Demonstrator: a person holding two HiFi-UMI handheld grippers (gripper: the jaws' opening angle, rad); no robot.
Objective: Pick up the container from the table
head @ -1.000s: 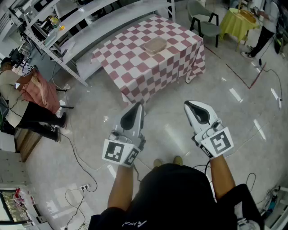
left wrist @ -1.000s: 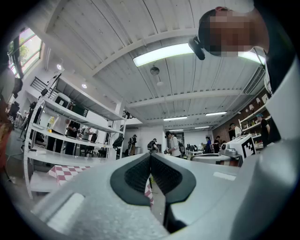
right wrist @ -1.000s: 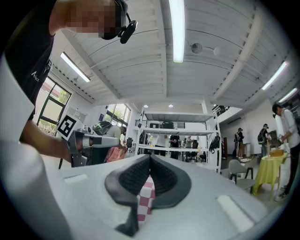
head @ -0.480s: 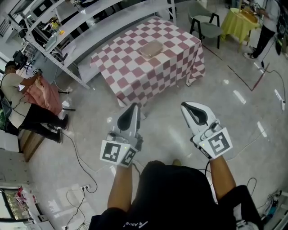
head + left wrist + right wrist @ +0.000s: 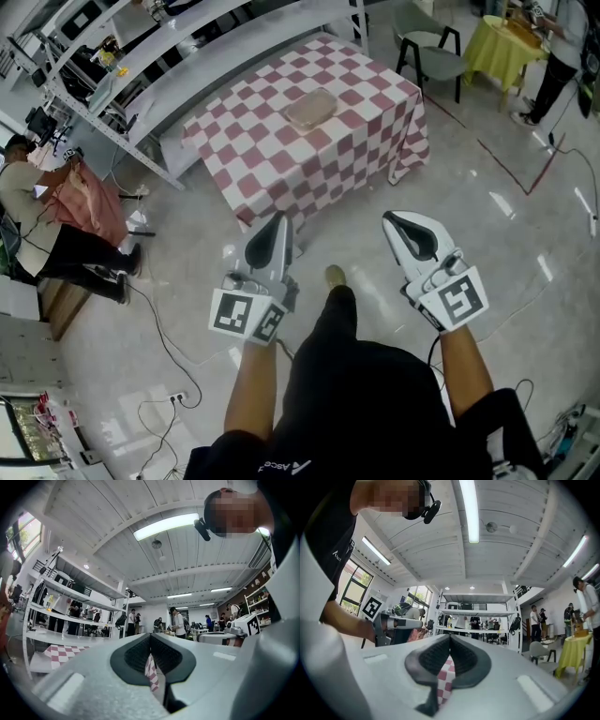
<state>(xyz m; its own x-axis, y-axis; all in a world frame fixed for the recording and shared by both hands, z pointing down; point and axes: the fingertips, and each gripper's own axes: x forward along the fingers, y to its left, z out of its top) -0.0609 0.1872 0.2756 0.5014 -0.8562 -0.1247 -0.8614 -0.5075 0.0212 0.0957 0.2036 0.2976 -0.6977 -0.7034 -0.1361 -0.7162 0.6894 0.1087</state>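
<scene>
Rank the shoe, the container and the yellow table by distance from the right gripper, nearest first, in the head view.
1. Shoe, on the floor just left of the right gripper.
2. Container, ahead on the checked table.
3. Yellow table, far upper right.

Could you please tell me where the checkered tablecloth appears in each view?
Head view: checkered tablecloth at upper centre, under the container.
Left gripper view: a sliver in the notch below the shut jaws.
Right gripper view: a sliver in the same notch.
Shared landmark: white shelving rack behind it.
</scene>
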